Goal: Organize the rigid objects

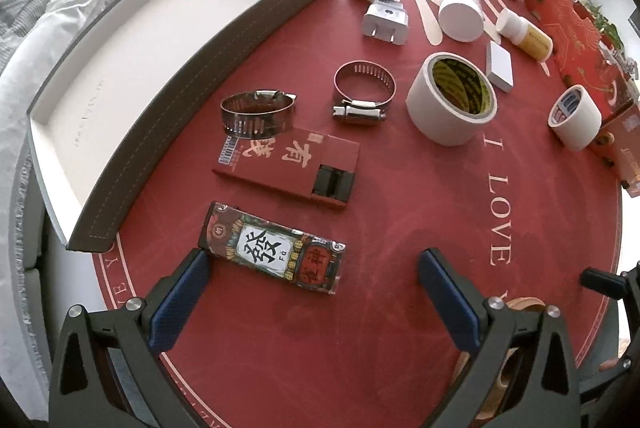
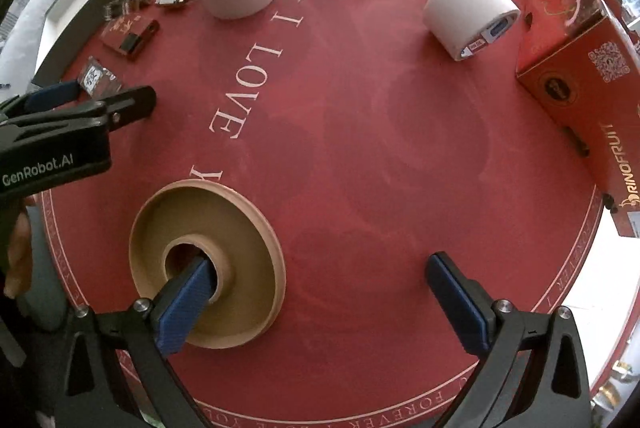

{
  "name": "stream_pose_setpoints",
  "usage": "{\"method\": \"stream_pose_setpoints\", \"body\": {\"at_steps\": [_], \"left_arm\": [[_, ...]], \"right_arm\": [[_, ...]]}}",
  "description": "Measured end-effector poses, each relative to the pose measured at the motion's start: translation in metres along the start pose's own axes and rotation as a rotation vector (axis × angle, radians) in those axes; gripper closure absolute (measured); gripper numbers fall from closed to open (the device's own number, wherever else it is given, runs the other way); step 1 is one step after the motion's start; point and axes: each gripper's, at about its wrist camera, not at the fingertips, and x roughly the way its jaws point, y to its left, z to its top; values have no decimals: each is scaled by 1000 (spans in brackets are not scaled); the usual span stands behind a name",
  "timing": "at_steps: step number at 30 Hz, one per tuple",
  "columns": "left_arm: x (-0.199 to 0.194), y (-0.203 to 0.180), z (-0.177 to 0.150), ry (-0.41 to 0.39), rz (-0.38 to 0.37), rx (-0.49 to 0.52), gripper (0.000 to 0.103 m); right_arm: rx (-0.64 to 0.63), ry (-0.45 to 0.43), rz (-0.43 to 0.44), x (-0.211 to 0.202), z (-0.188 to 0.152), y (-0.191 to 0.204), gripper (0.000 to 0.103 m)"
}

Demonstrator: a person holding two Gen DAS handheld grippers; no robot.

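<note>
The patterned card box (image 1: 274, 248) lies flat on the red table (image 1: 400, 228), just beside the grey tray (image 1: 160, 76), its near end touching one blue pad of the left tongs (image 1: 312, 264), which are spread wide and empty; for a sound grip the box is best centred between the pads first; the right tongs (image 2: 316, 276), also wide open and empty, have one finger inside the core of a brown tape roll (image 2: 208, 264), barely glimpsed from the left wrist; the tray's white floor is shown only there.
</note>
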Motion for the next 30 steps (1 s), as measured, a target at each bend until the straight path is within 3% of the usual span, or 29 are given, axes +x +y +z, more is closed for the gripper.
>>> {"method": "stream_pose_setpoints", "body": {"at_steps": [4, 6, 7, 8, 10, 12, 14, 15, 21, 27, 30], "left_arm": [[-5, -2, -3, 1, -5, 7, 1], [-9, -5, -5, 8, -7, 19, 11], [-10, -6, -6, 8, -7, 29, 14], [-14, -9, -7, 7, -12, 45, 24], [-19, -12, -9, 3, -17, 65, 42], [-24, -10, -11, 3, -21, 67, 84], [-24, -4, -12, 22, -51, 39, 98], [-25, 1, -13, 27, -83, 12, 101], [-31, 29, -22, 33, -159, -84, 102], [-45, 42, -24, -4, -165, -96, 102], [-47, 37, -21, -29, -104, -18, 96]], "right_arm": [[-2, 30, -4, -5, 4, -15, 0], [7, 36, 0, 3, 1, -21, 1], [0, 24, -2, 1, 0, -18, 7], [-8, 12, 0, -1, -2, -16, 10], [-39, -1, 4, -7, -4, -8, 30], [-70, -7, 8, -11, -6, 0, 45], [-80, -11, 10, -14, -6, 5, 62], [-83, -13, 8, -16, -6, 6, 70], [-9, -30, 52, -20, -9, -4, 70], [87, -49, 120, -29, -17, -25, 70], [106, -49, 146, -34, -20, -31, 70]]}}
